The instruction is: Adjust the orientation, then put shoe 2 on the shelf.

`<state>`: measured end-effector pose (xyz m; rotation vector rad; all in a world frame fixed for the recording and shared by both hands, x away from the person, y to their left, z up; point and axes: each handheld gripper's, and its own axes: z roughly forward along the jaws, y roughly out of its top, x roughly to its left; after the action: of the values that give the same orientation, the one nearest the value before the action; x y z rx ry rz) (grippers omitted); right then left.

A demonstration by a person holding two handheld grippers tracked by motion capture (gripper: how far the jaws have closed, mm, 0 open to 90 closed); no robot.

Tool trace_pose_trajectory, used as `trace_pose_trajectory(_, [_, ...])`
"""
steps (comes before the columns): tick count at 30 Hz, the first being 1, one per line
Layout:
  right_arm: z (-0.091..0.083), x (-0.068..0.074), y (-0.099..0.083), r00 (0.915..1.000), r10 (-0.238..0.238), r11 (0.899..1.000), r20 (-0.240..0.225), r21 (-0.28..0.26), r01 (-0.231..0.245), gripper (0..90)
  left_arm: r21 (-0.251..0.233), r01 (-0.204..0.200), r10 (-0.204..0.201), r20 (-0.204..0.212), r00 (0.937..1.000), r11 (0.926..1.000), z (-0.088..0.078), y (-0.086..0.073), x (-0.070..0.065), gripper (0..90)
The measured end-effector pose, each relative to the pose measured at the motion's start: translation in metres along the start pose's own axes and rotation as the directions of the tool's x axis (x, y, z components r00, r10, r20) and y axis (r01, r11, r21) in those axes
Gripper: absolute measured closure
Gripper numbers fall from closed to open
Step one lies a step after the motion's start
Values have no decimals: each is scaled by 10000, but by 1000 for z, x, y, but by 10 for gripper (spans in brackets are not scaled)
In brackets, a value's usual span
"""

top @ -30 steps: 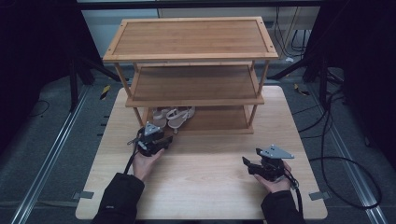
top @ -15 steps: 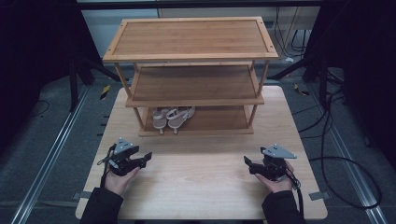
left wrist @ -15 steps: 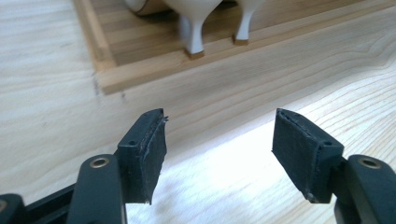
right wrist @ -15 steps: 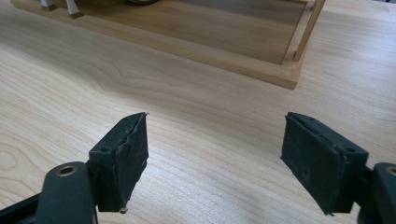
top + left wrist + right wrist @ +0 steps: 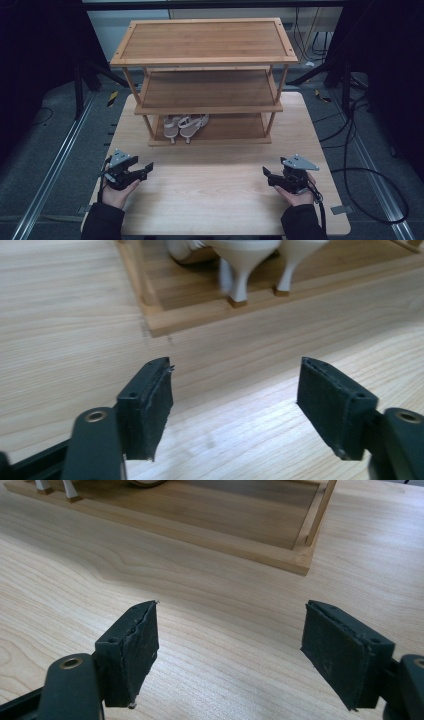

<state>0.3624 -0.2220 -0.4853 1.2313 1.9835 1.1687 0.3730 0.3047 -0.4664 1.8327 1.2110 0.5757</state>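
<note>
High view puts the pair of pale heeled sandals (image 5: 184,127) on the bottom tier of the three-tier bamboo shoe rack (image 5: 205,50), heels toward the person, nearer the left gripper (image 5: 142,170) (jaws just widened, empty) than the wide-open, empty right gripper (image 5: 266,175).

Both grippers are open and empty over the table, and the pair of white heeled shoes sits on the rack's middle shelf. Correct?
Not quite: the high view shows the white heeled shoes on the bottom shelf of the rack, not the middle one. The left gripper and right gripper are indeed open and empty.
</note>
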Motion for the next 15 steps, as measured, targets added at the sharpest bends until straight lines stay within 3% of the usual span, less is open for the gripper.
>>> trace_pose_trajectory(9, [-6,-5,0,9997,221,9996,143,-189,-218,229,337,-33,48,-459,9989,9994,-3,-10,22,184])
trace_pose_trajectory(12, [-8,-7,0,9994,249,9995,238,-194,-244,231,480,242,-213,-594,9980,9986,-4,-17,38,156])
trace_pose_trajectory(15, [-9,-11,0,9990,316,9993,323,-187,-310,231,594,230,-181,-822,9964,9980,-6,-21,45,144])
